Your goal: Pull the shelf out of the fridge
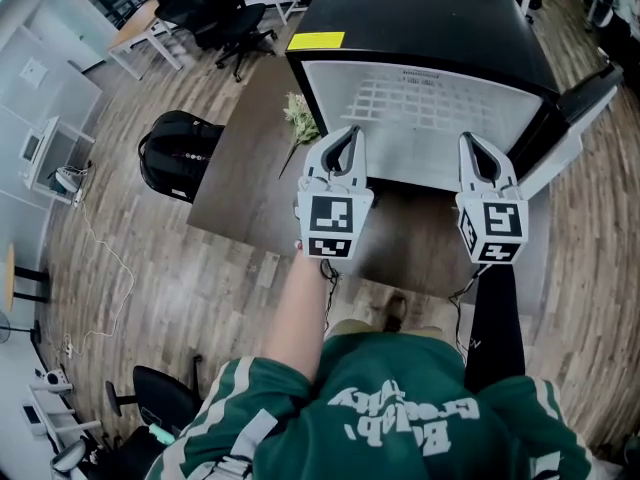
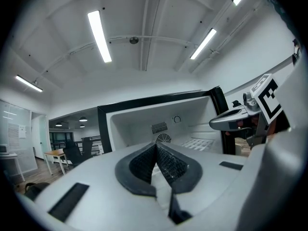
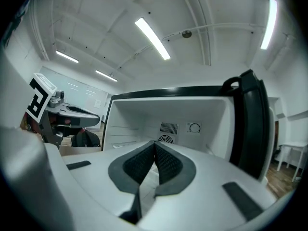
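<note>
Left gripper [image 1: 350, 133] and right gripper [image 1: 470, 140] were both closed, holding nothing. Shelf [image 1: 430, 108] sat inside the fridge [image 1: 420, 13], upper centre of frame; grippers spaced level at its front, likely for an even pull.

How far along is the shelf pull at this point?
Done: the fridge door stands open. In hand: the left tongs and the right tongs are shut, level, in front of the opening; neither gripper view shows the wire shelf pinched. Left: that shelf looks to be inside the fridge, so gripping it and drawing it out remain.
</note>
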